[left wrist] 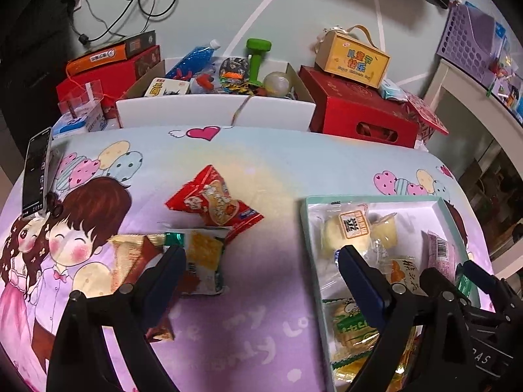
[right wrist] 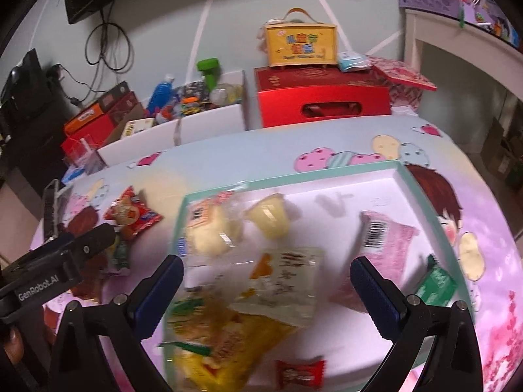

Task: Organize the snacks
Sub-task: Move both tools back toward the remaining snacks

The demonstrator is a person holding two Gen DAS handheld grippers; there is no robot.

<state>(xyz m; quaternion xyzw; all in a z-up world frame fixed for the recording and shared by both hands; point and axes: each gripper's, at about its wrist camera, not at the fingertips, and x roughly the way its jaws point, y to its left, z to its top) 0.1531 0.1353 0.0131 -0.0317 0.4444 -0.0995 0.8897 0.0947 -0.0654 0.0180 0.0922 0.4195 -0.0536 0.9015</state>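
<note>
Across the lower middle of my left view, my left gripper [left wrist: 261,258] hangs with its black, blue-padded jaws spread wide and empty above the smooth cartoon-printed cloth [left wrist: 261,170]. Just past its left finger lies a crinkly yellow-and-white snack packet [left wrist: 206,261], with a glossy red foil packet [left wrist: 214,204] touching it higher up. At lower right sits the shallow, mint-rimmed tray [left wrist: 305,228], rectangular and white inside. My right gripper [right wrist: 266,272], jaws also apart, hovers over that tray's clear plastic wrappers [right wrist: 284,281], a pale jelly cup [right wrist: 269,217] and a pink packet [right wrist: 385,245].
</note>
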